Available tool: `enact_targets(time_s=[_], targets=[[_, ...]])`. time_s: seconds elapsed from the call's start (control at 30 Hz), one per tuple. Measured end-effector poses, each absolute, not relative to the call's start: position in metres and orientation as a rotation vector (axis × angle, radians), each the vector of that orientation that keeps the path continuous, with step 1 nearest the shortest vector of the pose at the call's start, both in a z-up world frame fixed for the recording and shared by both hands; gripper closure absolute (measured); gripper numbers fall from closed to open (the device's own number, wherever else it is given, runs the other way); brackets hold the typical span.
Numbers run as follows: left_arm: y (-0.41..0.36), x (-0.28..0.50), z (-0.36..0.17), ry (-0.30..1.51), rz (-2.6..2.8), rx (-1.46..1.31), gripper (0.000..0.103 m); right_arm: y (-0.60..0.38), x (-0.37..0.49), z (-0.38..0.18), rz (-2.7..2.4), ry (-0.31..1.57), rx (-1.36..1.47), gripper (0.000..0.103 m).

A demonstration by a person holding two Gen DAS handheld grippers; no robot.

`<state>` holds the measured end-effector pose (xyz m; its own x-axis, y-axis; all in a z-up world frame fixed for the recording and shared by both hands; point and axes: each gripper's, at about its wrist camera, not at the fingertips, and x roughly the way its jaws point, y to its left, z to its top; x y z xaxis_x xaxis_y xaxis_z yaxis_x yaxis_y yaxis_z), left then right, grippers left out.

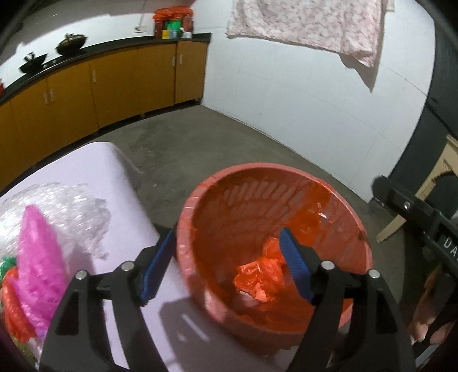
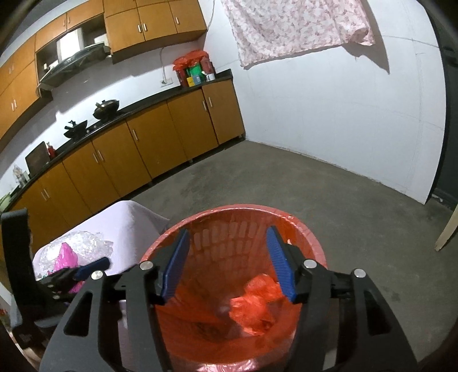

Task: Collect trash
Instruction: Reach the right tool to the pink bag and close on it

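A red slatted trash basket (image 1: 337,189) lined with a red bag stands beside the table; it also shows in the right wrist view (image 2: 315,243). A crumpled red plastic bag (image 1: 257,279) lies inside it, also seen from the right wrist (image 2: 254,306). My left gripper (image 1: 226,266) is open and empty, straddling the basket's near-left rim. My right gripper (image 2: 229,263) is open and empty above the basket's mouth. On the lilac-covered table (image 1: 120,177) lie clear bubble wrap (image 1: 74,206), a pink plastic bag (image 1: 40,263) and an orange-red bag (image 1: 14,309).
Orange kitchen cabinets (image 2: 160,137) with a black counter and woks run along the back left. A flowered cloth (image 2: 294,25) hangs on the white wall. Bare concrete floor (image 2: 300,183) lies beyond the basket. A wooden board (image 2: 446,229) leans at the right.
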<state>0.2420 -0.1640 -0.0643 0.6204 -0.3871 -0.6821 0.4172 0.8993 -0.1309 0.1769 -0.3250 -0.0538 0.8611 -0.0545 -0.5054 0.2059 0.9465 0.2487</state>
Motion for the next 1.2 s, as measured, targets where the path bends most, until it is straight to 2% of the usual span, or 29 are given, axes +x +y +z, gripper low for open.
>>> enact_targets(time_s=[0.07,0.2,0.7,1.03,1.2], targets=[[-0.152,0.236,-0.057,0.754,-0.437,0.025,0.022,-0.322,0.172,-0.051,-0.149,0.513,0.273,0.046],[-0.129,0.221,-0.039,0.711,-0.385,0.018,0.019,-0.310,0.164,-0.045,-0.146,0.508,0.233,0.037],[0.010,0.133,0.009,0.550,-0.114,-0.007,0.014,-0.203,0.152,-0.035,0.081,0.518,0.114,0.037],[0.131,0.119,-0.023,0.604,0.139,-0.074,0.013,-0.124,0.176,-0.043,0.237,0.576,0.071,0.037],[0.163,0.126,-0.045,0.650,0.173,-0.094,0.013,-0.096,0.199,-0.060,0.265,0.628,0.063,0.038]])
